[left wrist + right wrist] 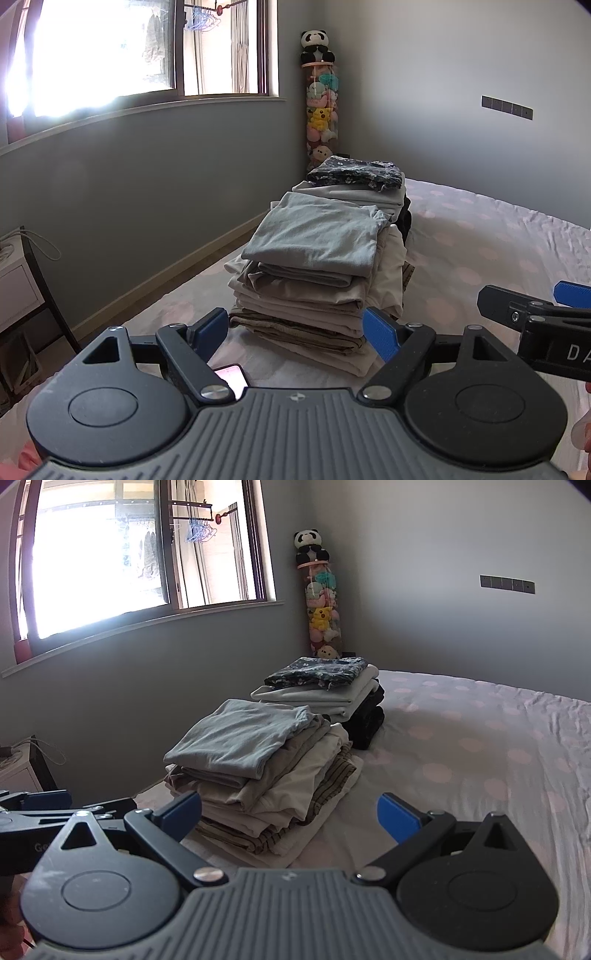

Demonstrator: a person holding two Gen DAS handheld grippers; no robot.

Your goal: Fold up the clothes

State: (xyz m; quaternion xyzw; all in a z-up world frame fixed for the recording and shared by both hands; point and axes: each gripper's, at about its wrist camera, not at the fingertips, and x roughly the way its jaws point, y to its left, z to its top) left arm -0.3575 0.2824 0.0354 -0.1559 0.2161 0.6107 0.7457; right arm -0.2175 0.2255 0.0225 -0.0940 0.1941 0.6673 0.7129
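**Between garments, both fingers empty**

Spread wide and holding nothing, our left gripper point(295, 332) and right gripper point(290, 814) hover just short of the near stack of folded grey and beige clothes point(255, 771) on the pink-dotted bed sheet point(461, 760). Beyond it stands a second stack topped by dark floral cloth point(317, 672). No unfolded garment shows ahead of our fingers, so we judge the next move is fetching one.

The left gripper point(297, 330) and the right gripper point(290, 814) look the same. Each has a grey ribbed body, two black round discs, black arms with shiny silver screws, and blue pads point(380, 334) on the fingers. White letters mark the black side.
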